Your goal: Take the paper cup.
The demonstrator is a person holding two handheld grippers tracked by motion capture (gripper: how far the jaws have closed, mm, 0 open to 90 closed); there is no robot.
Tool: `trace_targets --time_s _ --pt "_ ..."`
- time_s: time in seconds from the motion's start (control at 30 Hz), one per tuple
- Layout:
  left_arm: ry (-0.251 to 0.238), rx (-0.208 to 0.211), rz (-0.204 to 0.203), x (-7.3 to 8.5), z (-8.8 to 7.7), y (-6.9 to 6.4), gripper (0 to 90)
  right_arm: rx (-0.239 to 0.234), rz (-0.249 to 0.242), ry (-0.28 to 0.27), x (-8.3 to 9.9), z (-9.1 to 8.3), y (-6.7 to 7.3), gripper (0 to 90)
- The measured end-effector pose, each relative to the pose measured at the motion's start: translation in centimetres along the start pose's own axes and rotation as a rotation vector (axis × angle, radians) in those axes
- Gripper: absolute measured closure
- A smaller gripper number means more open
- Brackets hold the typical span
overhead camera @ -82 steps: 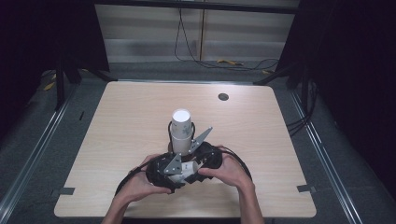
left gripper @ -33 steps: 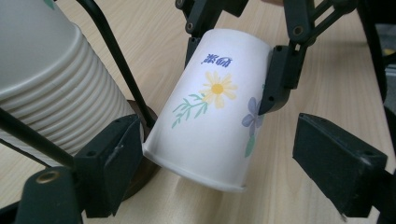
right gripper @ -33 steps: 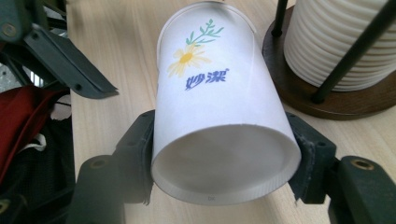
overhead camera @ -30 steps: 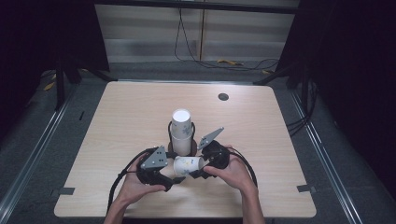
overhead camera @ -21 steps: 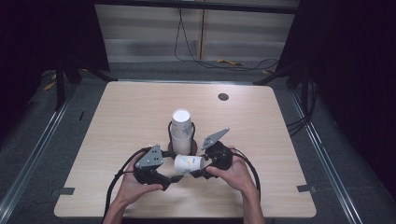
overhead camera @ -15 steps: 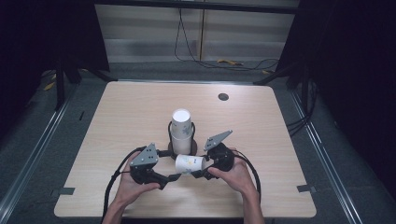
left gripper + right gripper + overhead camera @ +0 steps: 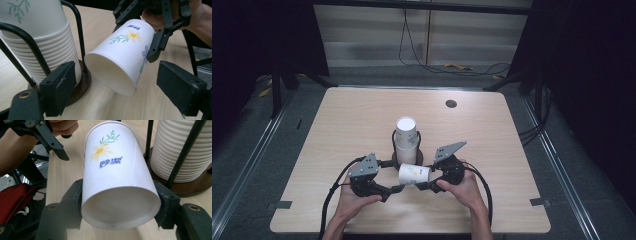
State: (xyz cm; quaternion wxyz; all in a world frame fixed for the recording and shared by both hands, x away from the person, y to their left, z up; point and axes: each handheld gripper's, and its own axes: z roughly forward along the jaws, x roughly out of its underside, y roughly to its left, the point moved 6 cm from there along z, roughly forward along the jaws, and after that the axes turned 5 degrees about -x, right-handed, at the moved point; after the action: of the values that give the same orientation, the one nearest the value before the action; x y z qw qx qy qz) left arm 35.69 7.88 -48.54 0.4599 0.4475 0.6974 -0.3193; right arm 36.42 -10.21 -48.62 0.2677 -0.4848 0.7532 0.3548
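- The right gripper (image 7: pixel 120 202) is clamped across the base end of 1 paper cup (image 7: pixel 117 175), a pad pressed to each side; the cup lies tipped on its side, held clear of the table (image 7: pixel 512 130), just in front of the stack.
- The left gripper (image 7: pixel 120 82) stands spread apart, its 2 pads either side of the cup's open mouth without touching it.
- The cup looks very light and thin-walled, so I judge it soft: a hard squeeze would buckle it. The wall seems smooth and tapered, so it could slip toward the narrow end.
- The base ring is the stiffest place to grip, and the rolled rim next; the middle of the wall is the weakest.
- Beside it, the stack of cups (image 7: pixel 406 137) sits upside down in a black wire holder (image 7: pixel 77 32) on a round wooden base (image 7: pixel 197 187).
- Hard to tell: how many cups are nested, since the stack's top is cut off in both gripper views, and whether the held cup is really 1 or 2 stuck together.
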Motion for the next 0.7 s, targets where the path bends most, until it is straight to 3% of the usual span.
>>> trace_targets --time_s 0.07,0.1,0.3,0.4,0.7 --pt "-0.007 0.002 -0.01 0.05 0.03 -0.02 15.9 -0.011 0.005 -0.017 0.21 -0.01 0.05 35.8" --pt "-0.014 -0.018 -0.026 0.25 0.16 0.14 15.7 -0.016 0.0 -0.029 0.32 -0.06 0.05 35.8" --pt "-0.022 -0.001 -0.047 0.75 0.41 0.17 15.8 -0.018 0.002 -0.055 0.72 -0.17 0.05 35.8" --pt "-0.028 0.006 -0.046 0.72 0.4 0.13 15.8 -0.053 0.001 -0.106 0.72 -0.12 0.1 35.7" --pt "-0.031 0.018 -0.058 0.79 0.67 0.11 15.7 -0.042 -0.011 -0.105 0.89 0.35 0.19 35.7"
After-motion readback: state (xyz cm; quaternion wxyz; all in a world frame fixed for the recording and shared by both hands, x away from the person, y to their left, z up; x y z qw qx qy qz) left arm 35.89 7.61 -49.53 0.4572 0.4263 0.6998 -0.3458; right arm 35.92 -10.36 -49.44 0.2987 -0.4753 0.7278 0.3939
